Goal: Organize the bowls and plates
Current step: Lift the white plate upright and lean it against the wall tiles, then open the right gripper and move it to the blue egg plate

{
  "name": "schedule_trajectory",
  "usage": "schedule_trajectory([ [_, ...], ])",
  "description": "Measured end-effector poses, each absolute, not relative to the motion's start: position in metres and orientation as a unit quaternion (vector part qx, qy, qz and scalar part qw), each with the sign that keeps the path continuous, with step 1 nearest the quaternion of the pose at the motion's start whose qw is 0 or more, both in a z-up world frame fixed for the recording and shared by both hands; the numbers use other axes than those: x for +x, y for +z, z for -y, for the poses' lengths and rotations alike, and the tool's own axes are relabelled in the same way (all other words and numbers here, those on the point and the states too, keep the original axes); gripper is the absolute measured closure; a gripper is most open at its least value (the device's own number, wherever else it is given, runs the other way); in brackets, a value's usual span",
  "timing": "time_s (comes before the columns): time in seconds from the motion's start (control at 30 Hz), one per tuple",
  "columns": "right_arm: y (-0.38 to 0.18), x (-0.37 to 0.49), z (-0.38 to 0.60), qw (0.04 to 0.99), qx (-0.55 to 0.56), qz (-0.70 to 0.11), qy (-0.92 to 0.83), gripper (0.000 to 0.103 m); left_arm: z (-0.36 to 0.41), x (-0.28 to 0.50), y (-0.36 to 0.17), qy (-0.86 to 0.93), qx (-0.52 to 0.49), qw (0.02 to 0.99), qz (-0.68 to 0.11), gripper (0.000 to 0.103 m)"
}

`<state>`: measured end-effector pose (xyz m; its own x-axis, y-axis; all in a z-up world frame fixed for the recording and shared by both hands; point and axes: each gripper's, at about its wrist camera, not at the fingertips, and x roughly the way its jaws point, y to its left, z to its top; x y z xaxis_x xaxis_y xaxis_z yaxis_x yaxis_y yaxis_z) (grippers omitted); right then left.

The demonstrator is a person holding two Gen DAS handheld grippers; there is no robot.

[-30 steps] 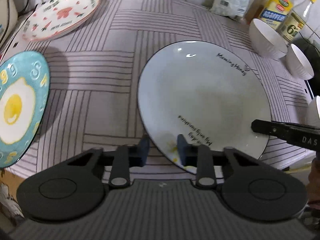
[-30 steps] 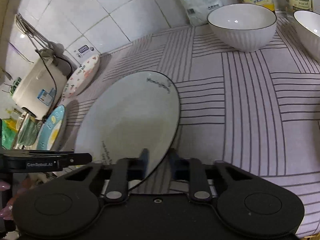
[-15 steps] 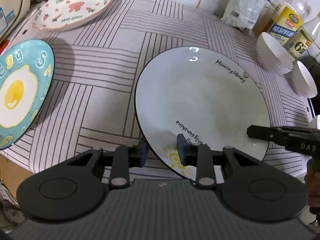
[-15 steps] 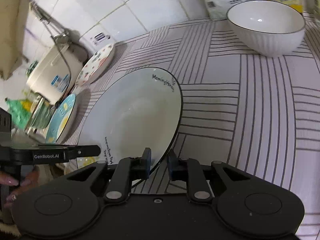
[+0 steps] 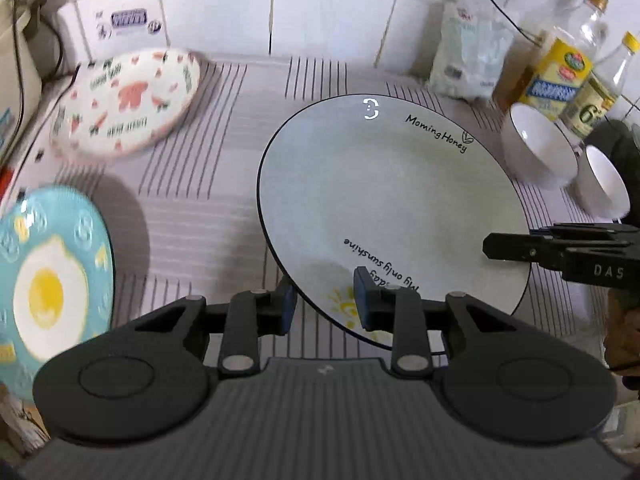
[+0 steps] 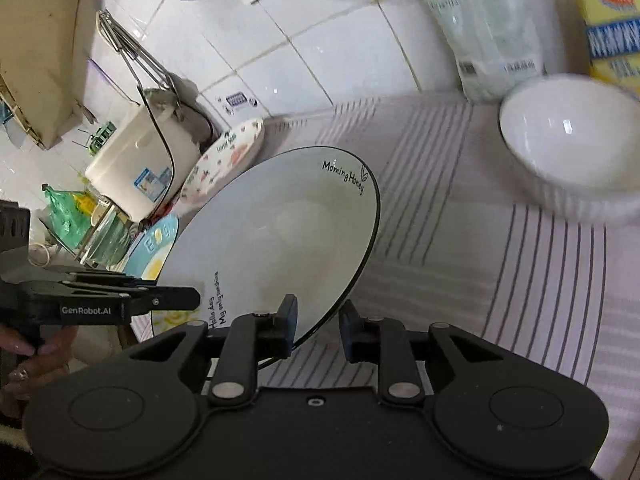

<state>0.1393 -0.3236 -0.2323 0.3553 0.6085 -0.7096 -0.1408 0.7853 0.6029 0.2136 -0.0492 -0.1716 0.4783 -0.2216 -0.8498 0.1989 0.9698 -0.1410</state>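
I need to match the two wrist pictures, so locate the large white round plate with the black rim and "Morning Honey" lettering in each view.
Left wrist view: the large white round plate with the black rim fills centre-right, its near edge between the left gripper fingers.
Right wrist view: the plate lies centre-left, tilted, its edge between the right gripper fingers.
Shared landmark: the white oval plate with red floral print by the tiled wall.

Around the large white black-rimmed plate (image 5: pixel 392 208), striped cloth lies bare to its left. Two white ribbed bowls (image 5: pixel 536 148) and oil bottles (image 5: pixel 560 72) crowd its right; a floral plate (image 5: pixel 128 100) blocks far-left.
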Motion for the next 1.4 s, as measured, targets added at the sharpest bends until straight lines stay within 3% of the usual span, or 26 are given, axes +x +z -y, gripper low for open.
schedule_trajectory([
  [0.3, -0.230, 0.196, 0.321, 0.816, 0.199, -0.493, 0.228, 0.074, 0.041, 0.281, -0.166, -0.156, 0.004, 0.866, -0.474, 0.075],
  [0.93, -0.266, 0.258, 0.304, 0.819, 0.121, -0.539, 0.157, 0.074, 0.053, 0.344, -0.221, -0.098, -0.067, 0.836, -0.536, 0.075],
  [1.2, -0.255, 0.254, 0.271, 0.825, 0.042, -0.556, 0.094, 0.060, 0.063, 0.332, -0.205, -0.057, -0.054, 0.841, -0.535, 0.073],
  [1.27, -0.242, 0.247, 0.269, 0.834, 0.033, -0.544, 0.085, 0.048, 0.063, 0.323, -0.196, -0.053, -0.045, 0.845, -0.530, 0.072],
  [1.4, -0.209, 0.230, 0.270, 0.848, 0.052, -0.520, 0.091, 0.040, 0.051, 0.295, -0.178, -0.057, -0.046, 0.854, -0.516, 0.069],
])
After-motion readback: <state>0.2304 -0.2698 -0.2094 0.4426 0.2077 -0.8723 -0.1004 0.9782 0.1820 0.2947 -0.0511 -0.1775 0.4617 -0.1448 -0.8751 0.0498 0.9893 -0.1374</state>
